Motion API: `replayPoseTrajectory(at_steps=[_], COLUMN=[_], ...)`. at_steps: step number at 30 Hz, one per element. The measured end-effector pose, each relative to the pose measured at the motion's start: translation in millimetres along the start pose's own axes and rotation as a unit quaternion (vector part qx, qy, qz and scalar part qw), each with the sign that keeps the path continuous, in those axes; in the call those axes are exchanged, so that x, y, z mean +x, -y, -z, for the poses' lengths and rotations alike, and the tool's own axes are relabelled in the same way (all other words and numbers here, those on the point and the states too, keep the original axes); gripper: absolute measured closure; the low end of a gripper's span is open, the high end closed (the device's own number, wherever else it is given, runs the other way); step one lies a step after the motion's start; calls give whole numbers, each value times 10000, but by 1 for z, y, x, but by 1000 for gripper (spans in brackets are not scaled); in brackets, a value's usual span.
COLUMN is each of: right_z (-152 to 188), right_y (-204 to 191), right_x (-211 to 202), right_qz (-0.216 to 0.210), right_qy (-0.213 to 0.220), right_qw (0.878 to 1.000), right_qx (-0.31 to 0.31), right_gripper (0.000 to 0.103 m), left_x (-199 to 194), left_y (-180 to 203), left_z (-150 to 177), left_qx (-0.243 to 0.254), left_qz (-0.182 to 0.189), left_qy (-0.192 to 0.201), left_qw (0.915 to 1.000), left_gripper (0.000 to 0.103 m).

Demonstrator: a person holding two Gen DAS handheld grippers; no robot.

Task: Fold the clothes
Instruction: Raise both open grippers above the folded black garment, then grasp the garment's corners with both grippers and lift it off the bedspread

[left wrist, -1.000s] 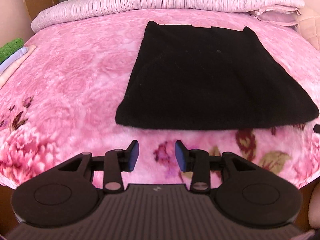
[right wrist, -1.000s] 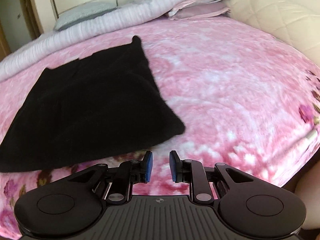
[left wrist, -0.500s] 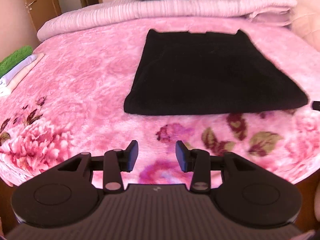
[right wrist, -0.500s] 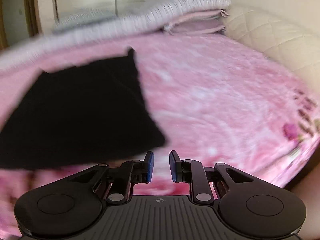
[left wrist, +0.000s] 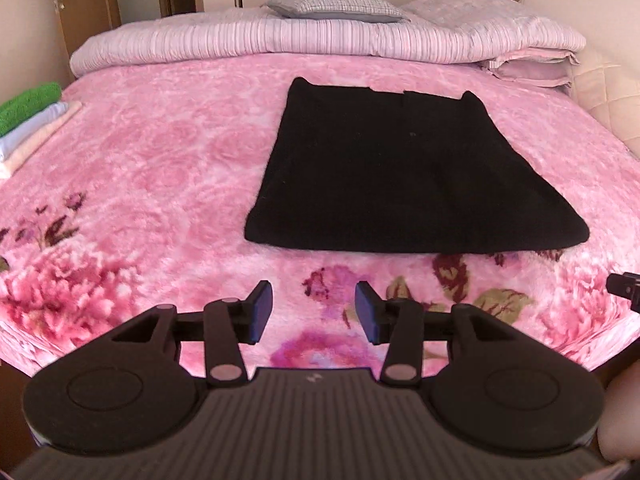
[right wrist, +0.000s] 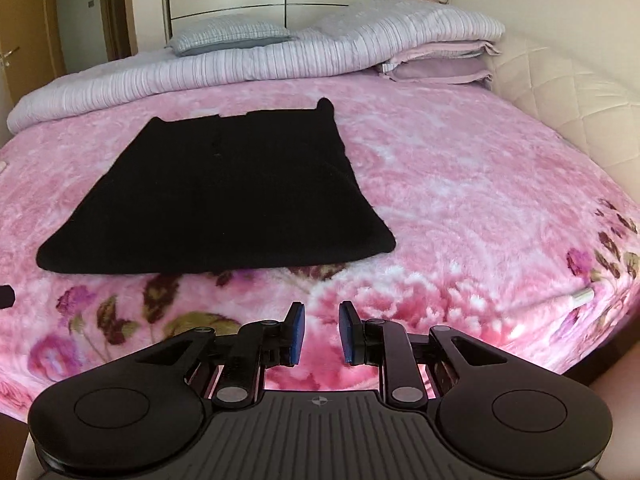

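While the black garment (left wrist: 412, 176) lies flat and folded on the pink floral blanket (left wrist: 160, 168), both grippers hover short of it, over the blanket's near flowered border. The garment forms a roughly trapezoidal shape, its wider edge toward the cameras, its narrower edge toward the striped duvet (left wrist: 280, 42), with two small points projecting at the far corners.

Left gripper (left wrist: 314, 314): jaws parted wide, blue pads (left wrist: 262, 312) facing each other, nothing between them. It sits near the garment's near edge, toward that edge's left half, not touching the fabric.

Right gripper (right wrist: 320, 334): jaws parted by a narrower gap, nothing held. It sits near the garment's near right corner (right wrist: 384, 240), clear of the fabric.

Relative to the garment:
- the striped duvet is rolled along the bed beyond the far edge;
- a checked pillow (left wrist: 336, 4) rests on the duvet;
- a stack of folded items (left wrist: 28, 124), green on top, lies well to the left at the blanket's edge;
- a quilted cream bed surround (right wrist: 568, 112) runs along the right.
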State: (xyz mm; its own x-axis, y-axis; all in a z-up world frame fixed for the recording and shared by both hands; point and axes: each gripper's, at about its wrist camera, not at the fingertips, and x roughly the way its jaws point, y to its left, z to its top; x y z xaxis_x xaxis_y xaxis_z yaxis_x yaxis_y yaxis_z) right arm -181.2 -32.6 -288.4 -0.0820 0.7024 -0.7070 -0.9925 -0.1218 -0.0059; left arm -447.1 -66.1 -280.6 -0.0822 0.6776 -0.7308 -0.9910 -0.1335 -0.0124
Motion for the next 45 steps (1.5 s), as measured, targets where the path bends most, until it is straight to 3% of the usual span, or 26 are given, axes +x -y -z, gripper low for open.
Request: replayPoseTrajectory(at_steps=[6,21,35,37,40,43,45], right_z=[-10,-20,-21,-20,-13,-1,7], right_y=[-5,-7,-11,-7,-1,1,2], right_x=[8,45,51,53,53,55,61], right_qz=[-90,-135,-263,-424,-630,-315,-97], right_qy=[-46,-339,-390,-285,69,442,526], right_qw=[9999,9993,9988,9985,9961,9863,9760], right_qx=[-62,-125,-119,-173,-616,-1554,-2110], right_gripper=[82,82,82,82,82,82,82], left_x=[4,38,45,47,51,59,70], left_y=[0,-4,-8,-10,-5,3,10], left_z=[0,-7,-7,-7,-3,3,9], left_qx=[-9,-105,-50,221,1138,2233,3046], left_qz=[217,177,324,480,464,216,-69], left_qy=[-40,-341,-251,-58,312,557,616], left_qw=[9998,9992,9991,9986,9919,9729,9505], left_gripper=[62,62,62,62,62,62,62])
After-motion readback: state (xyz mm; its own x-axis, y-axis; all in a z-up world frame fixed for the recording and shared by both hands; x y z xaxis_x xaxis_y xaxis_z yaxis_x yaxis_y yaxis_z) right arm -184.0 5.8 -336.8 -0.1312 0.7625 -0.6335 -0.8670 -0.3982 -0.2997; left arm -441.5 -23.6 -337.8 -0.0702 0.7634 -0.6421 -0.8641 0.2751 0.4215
